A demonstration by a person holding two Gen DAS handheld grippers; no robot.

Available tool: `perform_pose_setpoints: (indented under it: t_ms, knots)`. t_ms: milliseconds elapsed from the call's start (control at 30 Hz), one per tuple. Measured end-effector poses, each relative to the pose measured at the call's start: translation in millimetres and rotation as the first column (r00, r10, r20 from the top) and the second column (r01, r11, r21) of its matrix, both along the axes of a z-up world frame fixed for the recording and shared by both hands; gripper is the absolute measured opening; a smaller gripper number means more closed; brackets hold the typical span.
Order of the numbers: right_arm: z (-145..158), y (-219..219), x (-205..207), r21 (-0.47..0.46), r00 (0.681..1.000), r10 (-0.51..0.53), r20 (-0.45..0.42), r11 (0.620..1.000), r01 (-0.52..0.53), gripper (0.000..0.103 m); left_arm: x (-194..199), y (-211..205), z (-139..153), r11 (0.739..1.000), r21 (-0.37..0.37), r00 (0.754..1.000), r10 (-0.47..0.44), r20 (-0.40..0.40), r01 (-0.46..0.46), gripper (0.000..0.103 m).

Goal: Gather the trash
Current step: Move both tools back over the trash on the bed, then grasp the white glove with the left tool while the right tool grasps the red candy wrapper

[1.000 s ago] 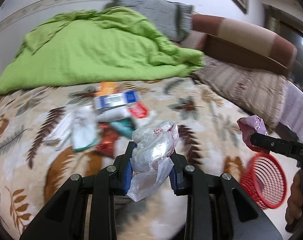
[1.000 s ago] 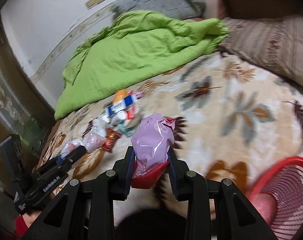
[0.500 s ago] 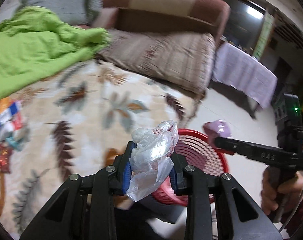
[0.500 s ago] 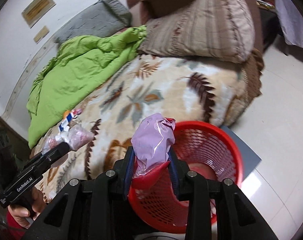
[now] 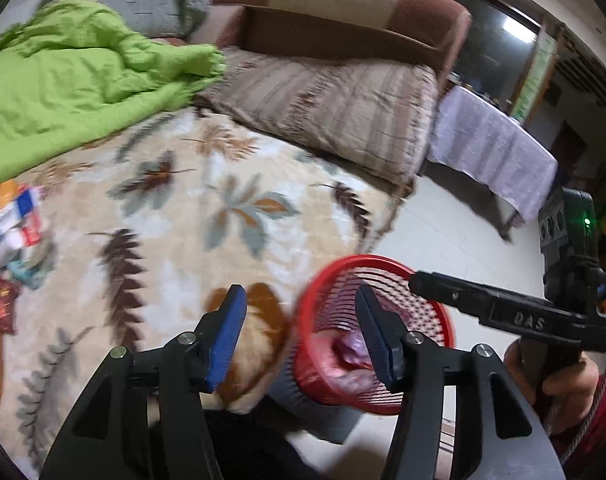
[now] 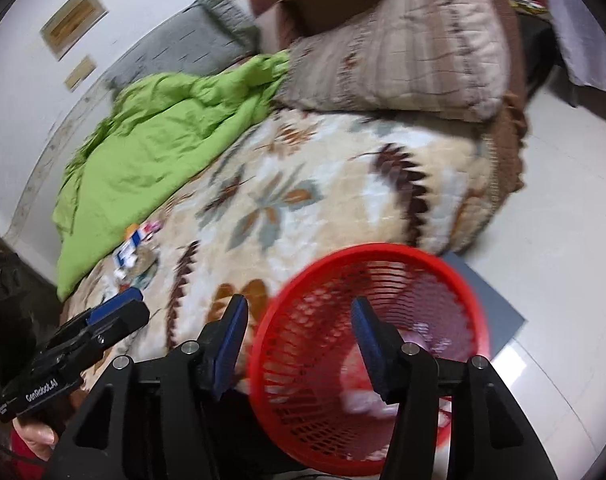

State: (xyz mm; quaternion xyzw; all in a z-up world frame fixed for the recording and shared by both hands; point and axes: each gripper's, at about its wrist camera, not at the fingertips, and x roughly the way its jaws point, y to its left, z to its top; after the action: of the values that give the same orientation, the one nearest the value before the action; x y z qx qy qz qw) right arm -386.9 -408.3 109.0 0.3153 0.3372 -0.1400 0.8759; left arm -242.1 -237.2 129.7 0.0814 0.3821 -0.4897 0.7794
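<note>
A red mesh basket point(image 5: 439, 316) stands on the floor beside the bed and shows in the right wrist view too point(image 6: 331, 264). My left gripper point(image 5: 301, 332) is open and empty, over the basket's left rim. My right gripper point(image 6: 299, 336) is open and empty above the basket mouth. Crumpled purple and pale wrappers point(image 5: 353, 346) lie inside the basket, as the right wrist view shows point(image 6: 427, 330). A pile of trash packets point(image 5: 11, 224) lies on the leaf-patterned blanket, visible also in the right wrist view point(image 6: 137, 246).
A green quilt point(image 5: 71, 76) and striped pillows point(image 5: 335, 96) lie at the head of the bed. A table with a white cloth point(image 5: 495, 152) stands across the tiled floor. A grey mat point(image 6: 491, 304) lies under the basket.
Both grippers opened over the red basket. The clear plastic bag left my left gripper and the purple wrapper left my right gripper; wrappers now lie in the basket.
</note>
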Motion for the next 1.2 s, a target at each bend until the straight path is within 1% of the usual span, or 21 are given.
perform_pose_setpoints:
  t_ms: [133,233,300,333,400,467,500,600,667,733,833,933,1000,1067,1200]
  knots:
    - [3.0,36.0,47.0,-0.008,0.991,0.133,0.004,0.991,-0.133,0.059,26.9,37.7,0.9,0.994,0.004,0.994,0.112,0.017,-0.113,0.056]
    - [6.3,59.8,77.5,-0.021,0.979,0.203,0.011,0.979,-0.203,0.059,49.6,70.7,-1.8,0.978,0.015,0.978,0.207,0.02,-0.208,0.056]
    - [7.9,75.9,99.1,-0.03,0.969,0.247,0.011,0.969,-0.247,0.059,67.3,97.9,-3.8,0.96,0.017,0.96,0.28,0.012,-0.281,0.056]
    - [8.6,84.5,110.7,-0.029,0.963,0.27,0.01,0.962,-0.27,0.059,72.8,106.1,-4.3,0.953,0.017,0.953,0.302,0.009,-0.302,0.056]
    - [8.8,100.3,130.4,-0.029,0.949,0.315,0.013,0.949,-0.314,0.059,86.6,129.5,-6.0,0.93,0.02,0.931,0.366,0.011,-0.366,0.056]
    - [7.9,116.3,149.7,-0.026,0.935,0.355,0.004,0.935,-0.354,0.059,100.3,153.5,-7.3,0.903,0.025,0.903,0.429,0.018,-0.43,0.056]
    - [7.9,124.4,157.8,-0.023,0.927,0.376,0.006,0.926,-0.376,0.059,108.0,166.6,-8.2,0.884,0.025,0.885,0.466,0.019,-0.466,0.056]
    - [7.8,152.7,185.7,-0.041,0.897,0.443,-0.009,0.896,-0.443,0.059,124.8,194.0,-10.2,0.846,0.018,0.846,0.533,0.01,-0.533,0.056]
    - [7.6,168.1,204.0,-0.04,0.88,0.475,-0.01,0.879,-0.475,0.059,138.5,214.5,-12.0,0.815,0.016,0.815,0.579,0.004,-0.579,0.056]
    - [6.4,181.2,221.8,-0.027,0.866,0.5,-0.016,0.866,-0.5,0.059,146.5,228.9,-14.7,0.796,0.018,0.796,0.605,-0.004,-0.605,0.056]
    - [1.5,202.2,252.8,0.004,0.842,0.539,-0.02,0.842,-0.539,0.059,159.9,256.3,-18.1,0.757,0.014,0.757,0.654,-0.015,-0.653,0.056]
    - [-9.5,219.9,281.2,0.055,0.831,0.556,-0.021,0.83,-0.554,0.059,169.8,277.9,-22.7,0.723,0.015,0.722,0.691,-0.033,-0.691,0.056]
    - [-19.7,230.2,300.0,0.088,0.828,0.559,-0.044,0.828,-0.554,0.059,175.0,290.2,-26.3,0.704,0.017,0.703,0.71,-0.042,-0.71,0.056]
    - [-31.4,239.1,318.8,0.109,0.827,0.558,-0.064,0.828,-0.55,0.059,177.9,298.8,-30.2,0.687,0.018,0.685,0.726,-0.053,-0.727,0.056]
    - [-54.5,250.8,353.7,0.136,0.834,0.538,-0.127,0.842,-0.522,0.059,185.8,308.6,-36.1,0.672,0.02,0.669,0.74,-0.069,-0.74,0.056]
